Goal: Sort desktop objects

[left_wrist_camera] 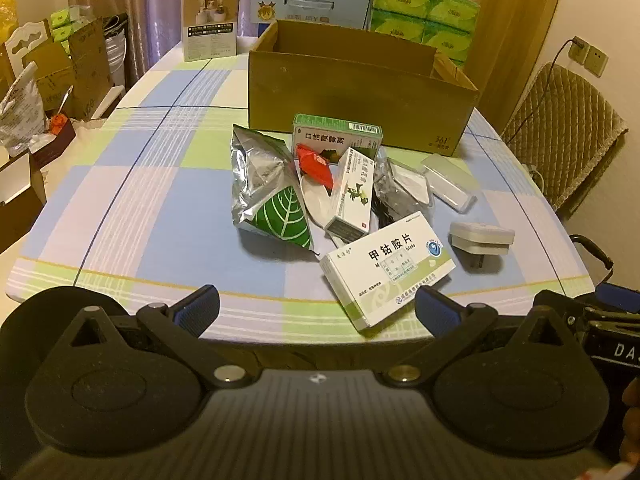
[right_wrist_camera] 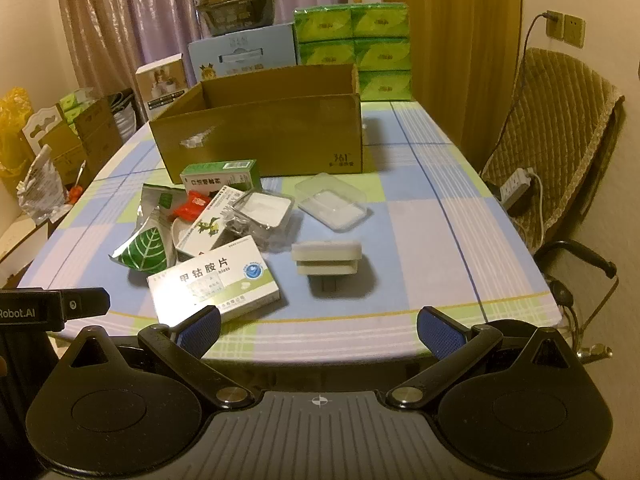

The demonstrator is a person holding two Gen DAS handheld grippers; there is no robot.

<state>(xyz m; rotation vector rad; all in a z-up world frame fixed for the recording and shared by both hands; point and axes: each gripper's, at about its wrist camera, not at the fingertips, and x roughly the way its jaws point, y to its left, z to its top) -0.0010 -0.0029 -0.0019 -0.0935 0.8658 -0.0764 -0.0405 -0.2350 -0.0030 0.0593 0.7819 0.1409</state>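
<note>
A pile of small objects lies mid-table in front of an open cardboard box. Nearest is a white and green medicine box. Behind it are a slim white box, a green box, a foil bag with a green leaf print, a red packet, clear plastic cases and a white plug adapter. My left gripper and my right gripper hover open at the table's near edge, holding nothing.
The checked tablecloth covers the table. At the far end stand a blue carton, green tissue packs and a small white box. A padded chair stands on the right; cartons and bags crowd the left floor.
</note>
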